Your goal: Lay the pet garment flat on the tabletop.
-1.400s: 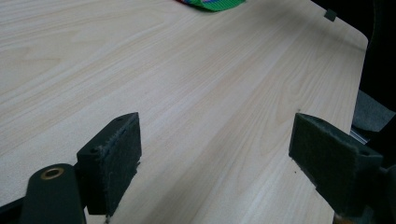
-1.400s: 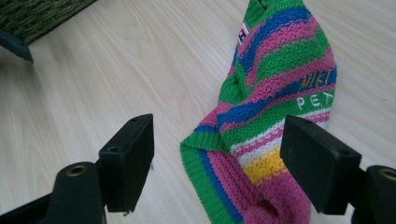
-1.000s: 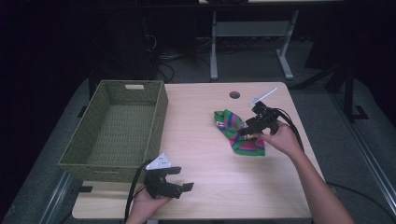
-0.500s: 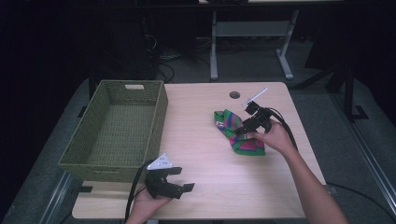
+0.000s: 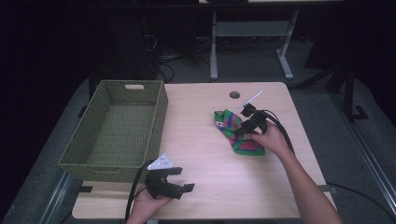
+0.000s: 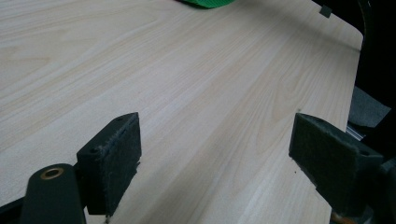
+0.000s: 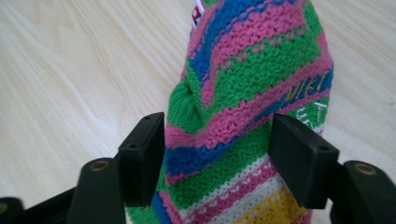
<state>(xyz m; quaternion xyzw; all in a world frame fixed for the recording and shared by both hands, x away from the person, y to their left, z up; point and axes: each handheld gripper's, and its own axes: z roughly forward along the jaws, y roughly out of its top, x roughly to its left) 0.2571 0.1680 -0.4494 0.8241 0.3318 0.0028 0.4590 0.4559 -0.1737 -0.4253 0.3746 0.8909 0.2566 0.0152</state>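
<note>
Sock: a knitted sock striped in green, pink, blue, white and yellow, with a small label at its far end; it lies flat on the right half of the table, nearer the far edge than the near one.
Right gripper: jaws parted, one on each side of the sock's width, the knit between them and the pads not pressed in; in the high view it sits over the sock's middle, held by the person's right hand.
Left gripper: jaws spread wide with bare wood between them; in the high view it rests at the near edge of the table, left of centre, well apart from the sock, in the left hand.
Basket: a green woven rectangular basket along the left edge of the table, with a handle slot in its far wall.
Table: light wood top, with a round hole near the far edge, just beyond the sock.
</note>
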